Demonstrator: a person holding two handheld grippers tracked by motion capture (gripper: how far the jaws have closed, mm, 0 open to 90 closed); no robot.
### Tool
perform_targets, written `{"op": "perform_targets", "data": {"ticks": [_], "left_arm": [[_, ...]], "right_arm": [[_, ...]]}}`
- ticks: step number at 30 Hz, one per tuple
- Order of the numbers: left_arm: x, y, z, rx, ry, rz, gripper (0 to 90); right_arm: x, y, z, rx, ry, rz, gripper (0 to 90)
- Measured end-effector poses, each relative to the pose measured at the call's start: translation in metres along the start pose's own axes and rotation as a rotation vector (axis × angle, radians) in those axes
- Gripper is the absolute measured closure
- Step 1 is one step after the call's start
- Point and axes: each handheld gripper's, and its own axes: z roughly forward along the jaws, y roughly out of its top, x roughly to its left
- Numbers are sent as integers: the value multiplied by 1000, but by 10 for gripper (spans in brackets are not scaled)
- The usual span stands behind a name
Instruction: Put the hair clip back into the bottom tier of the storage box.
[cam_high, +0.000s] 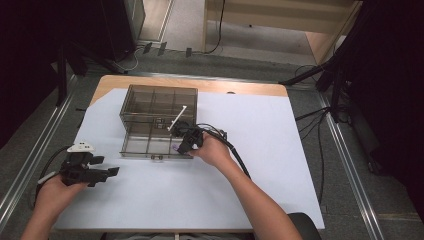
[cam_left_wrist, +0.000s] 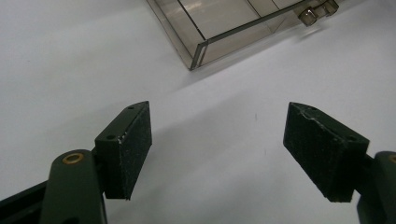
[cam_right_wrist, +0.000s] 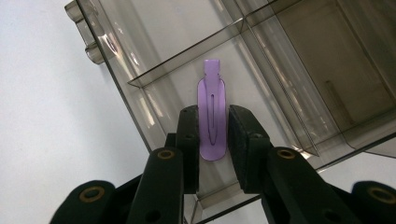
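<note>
Right gripper (cam_right_wrist: 212, 140) pinches the purple hair clip (cam_right_wrist: 213, 119) over the front-edge compartment of the smoky organizer box (cam_right_wrist: 140, 84), clip's long axis pointing ahead between the jaws. Left gripper (cam_left_wrist: 217, 154) stands spread, well apart.

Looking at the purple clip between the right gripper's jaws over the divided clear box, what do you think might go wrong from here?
1. The purple clip sits between the right gripper jaws by its narrow edges, so it may twist or slip.
2. It hangs close to a divider of the clear box and may land astride it.
3. The white stick leaning in the box might get knocked by the right hand.
</note>
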Motion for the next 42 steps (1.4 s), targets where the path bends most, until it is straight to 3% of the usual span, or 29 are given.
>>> {"op": "perform_targets", "data": {"ticks": [12, 19, 30, 42], "left_arm": [[0, 0, 0, -2, 2, -2, 244], [0, 0, 0, -5, 1, -2, 244], [0, 1, 0, -4, 2, 2, 244], [0, 5, 2, -1, -8, 10, 244]], "right_arm": [[-2, 0, -13, -59, 3, 19, 721], [-3, -2, -22, -95, 28, 47, 633], [-2, -6, -33, -139, 53, 33, 597], [-8, -21, -42, -181, 61, 70, 571]]}}
